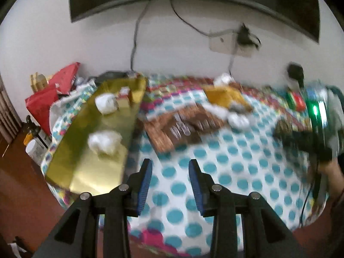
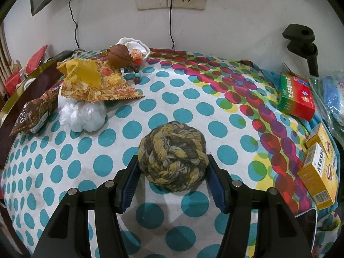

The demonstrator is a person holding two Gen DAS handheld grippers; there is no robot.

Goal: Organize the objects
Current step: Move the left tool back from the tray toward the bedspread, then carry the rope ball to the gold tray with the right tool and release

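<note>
My right gripper [image 2: 173,163] pinches a braided rope ball [image 2: 173,157] between its blue pads, the ball resting on the dotted tablecloth [image 2: 193,99]. My left gripper [image 1: 171,169] hangs above the cloth with its jaws spread and nothing between them; that view is blurred. To its left sits a gold tray [image 1: 86,172] holding white crumpled wads [image 1: 104,143]. A snack bag [image 2: 101,81] lies beyond the ball.

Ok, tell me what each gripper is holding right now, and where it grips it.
The right gripper clamps the woven rope ball across its two sides, at its widest part. The left gripper holds nothing; its jaws stand apart over the dotted tablecloth.
</note>
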